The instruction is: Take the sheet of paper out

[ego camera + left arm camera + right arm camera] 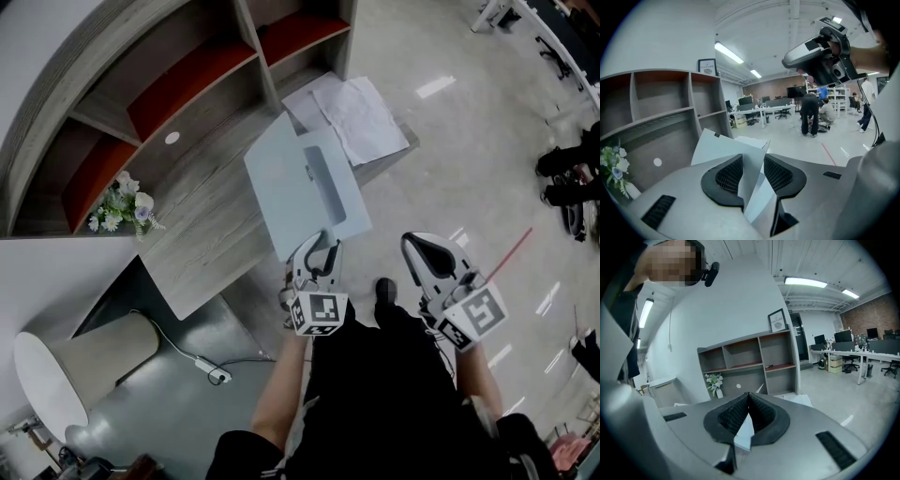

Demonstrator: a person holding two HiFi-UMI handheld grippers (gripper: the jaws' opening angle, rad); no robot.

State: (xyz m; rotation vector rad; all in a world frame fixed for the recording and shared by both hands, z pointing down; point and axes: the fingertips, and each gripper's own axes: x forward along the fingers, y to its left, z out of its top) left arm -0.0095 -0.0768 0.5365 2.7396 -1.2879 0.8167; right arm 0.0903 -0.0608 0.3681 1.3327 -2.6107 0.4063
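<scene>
Evidently we are holding the pale blue folder [305,187] above the desk [206,216], left gripper [323,242] pinching its near edge, right gripper [417,248] pressed together, empty. The sheet of paper is probably sitting inside; next we are needing the right jaws spread to nip it.

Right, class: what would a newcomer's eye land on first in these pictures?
The pale blue folder, reaching over the wooden desk's edge with its near end between the left gripper's jaws. Beside it, the right gripper hangs shut over the floor, and loose white papers lie at the desk's far end.
</scene>
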